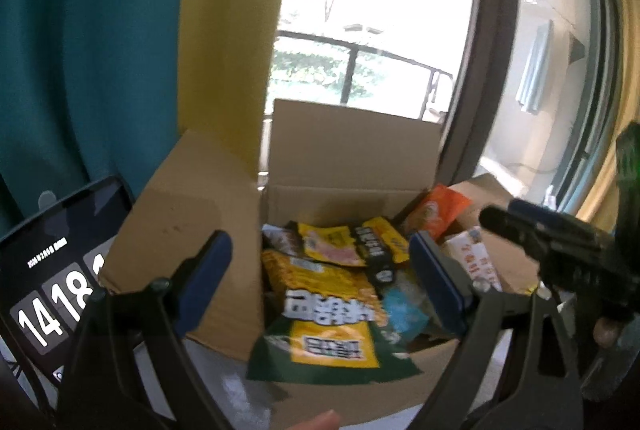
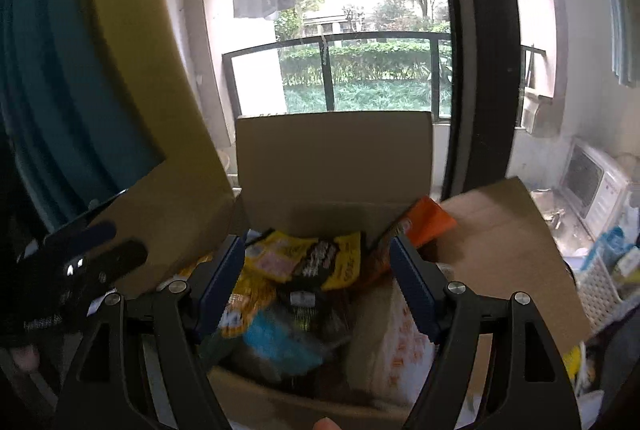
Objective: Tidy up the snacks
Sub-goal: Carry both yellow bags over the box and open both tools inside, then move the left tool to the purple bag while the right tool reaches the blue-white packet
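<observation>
Your left gripper point(image 1: 320, 278) is wide open, nothing between the blue pads, hovering over the near edge of the cardboard box point(image 1: 188, 230). A green-and-yellow snack bag point(image 1: 332, 346) hangs over that near wall, just ahead of the jaws. Your right gripper point(image 2: 316, 286) is also spread open with nothing held, poised over the same box from the near side. No earlier frame here, so only the state: both empty.

The snacks sit piled inside the box: yellow packets point(image 2: 276, 258), a black-and-yellow packet point(image 2: 332, 262), a blue pouch point(image 2: 276, 342), an orange bag point(image 2: 428, 222) leaning on the right flap, a white-and-orange pack point(image 2: 404, 350) against the right wall. Box flaps stand up all round.

Left of the box, a tablet point(image 1: 52, 270) shows a flip clock. Behind it all are teal and yellow curtains point(image 1: 100, 50) and a balcony window point(image 2: 360, 30).
</observation>
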`<state>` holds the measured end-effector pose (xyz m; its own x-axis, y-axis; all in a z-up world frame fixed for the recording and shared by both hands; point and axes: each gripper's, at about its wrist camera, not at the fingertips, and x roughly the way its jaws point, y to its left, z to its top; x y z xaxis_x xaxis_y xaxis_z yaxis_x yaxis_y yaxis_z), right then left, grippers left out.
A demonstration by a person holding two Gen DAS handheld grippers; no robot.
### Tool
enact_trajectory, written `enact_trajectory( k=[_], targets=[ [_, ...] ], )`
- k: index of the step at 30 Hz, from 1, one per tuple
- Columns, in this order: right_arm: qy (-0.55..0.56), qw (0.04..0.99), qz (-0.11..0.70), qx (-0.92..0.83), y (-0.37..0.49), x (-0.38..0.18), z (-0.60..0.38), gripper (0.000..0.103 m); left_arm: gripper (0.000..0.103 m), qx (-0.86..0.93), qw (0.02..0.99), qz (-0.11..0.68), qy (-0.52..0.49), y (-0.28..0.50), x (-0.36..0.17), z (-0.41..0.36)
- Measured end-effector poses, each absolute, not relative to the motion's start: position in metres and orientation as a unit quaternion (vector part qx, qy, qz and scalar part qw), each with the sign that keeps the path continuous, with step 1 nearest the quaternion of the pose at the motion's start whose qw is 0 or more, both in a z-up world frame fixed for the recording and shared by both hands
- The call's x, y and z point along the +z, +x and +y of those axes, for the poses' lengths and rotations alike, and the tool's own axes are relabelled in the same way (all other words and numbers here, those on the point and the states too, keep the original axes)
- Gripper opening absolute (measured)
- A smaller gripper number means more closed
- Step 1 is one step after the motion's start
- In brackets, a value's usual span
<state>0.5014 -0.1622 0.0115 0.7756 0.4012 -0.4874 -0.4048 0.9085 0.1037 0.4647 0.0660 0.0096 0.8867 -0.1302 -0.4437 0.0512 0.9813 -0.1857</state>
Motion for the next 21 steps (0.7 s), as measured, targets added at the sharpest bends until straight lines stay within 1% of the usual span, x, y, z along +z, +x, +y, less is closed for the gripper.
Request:
enact_trajectory(
  k=[12,21],
  targets=[
    [0.003,0.940,0.264,0.214,0.423,0.010,-0.205,0.078,0.091,-0.086,0.968,0.230,-0.054,0.406,0.018,0.021],
    [0.013,0.936,0.277,0.215,0.360,-0.003,-0.237,0.078,0.091,-0.114,0.963,0.243,-0.016,0.341,0.008,-0.010]
  ],
)
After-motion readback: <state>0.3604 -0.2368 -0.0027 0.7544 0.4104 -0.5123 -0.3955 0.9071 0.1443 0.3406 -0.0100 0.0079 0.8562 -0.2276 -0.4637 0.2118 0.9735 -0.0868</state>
